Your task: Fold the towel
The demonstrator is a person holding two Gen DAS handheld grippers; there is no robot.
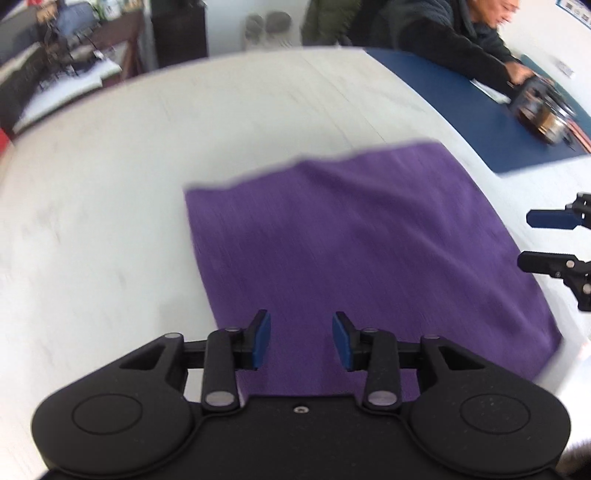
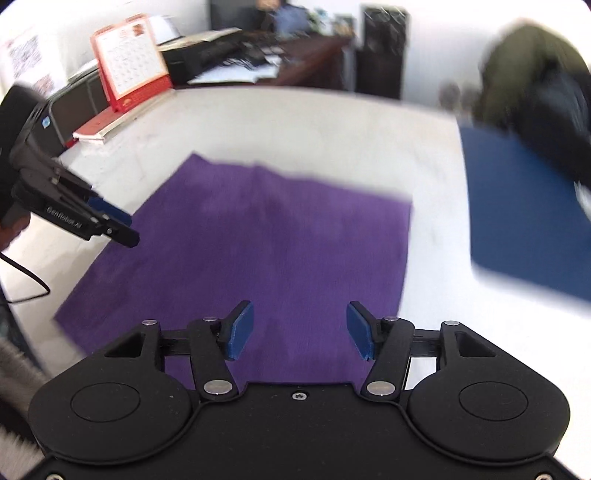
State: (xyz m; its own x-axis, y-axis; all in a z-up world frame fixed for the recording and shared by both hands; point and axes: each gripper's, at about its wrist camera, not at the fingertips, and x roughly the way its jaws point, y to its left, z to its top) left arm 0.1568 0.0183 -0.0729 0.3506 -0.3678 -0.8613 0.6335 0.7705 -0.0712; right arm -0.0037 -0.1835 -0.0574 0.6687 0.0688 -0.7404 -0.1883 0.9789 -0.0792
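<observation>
A purple towel (image 1: 332, 240) lies flat on the white table (image 1: 110, 166), seen as well in the right wrist view as the towel (image 2: 258, 236). My left gripper (image 1: 301, 338) hovers over the towel's near edge, open, nothing between its blue pads. In that same view my right gripper (image 1: 526, 240) shows at the right edge, beside the towel's right side, fingers apart. My right gripper (image 2: 300, 328) hangs open above the towel's near part with empty jaws. The left gripper (image 2: 118, 225) reaches in from the left over the towel's left edge. Both views are motion-blurred.
A blue mat (image 1: 461, 107) covers the table's far right, where a seated person (image 1: 443, 33) handles a metal-and-black object (image 1: 543, 110). At the far left stand a red desk calendar (image 2: 129, 62), a red book (image 2: 99, 125) and a black printer (image 2: 70, 107).
</observation>
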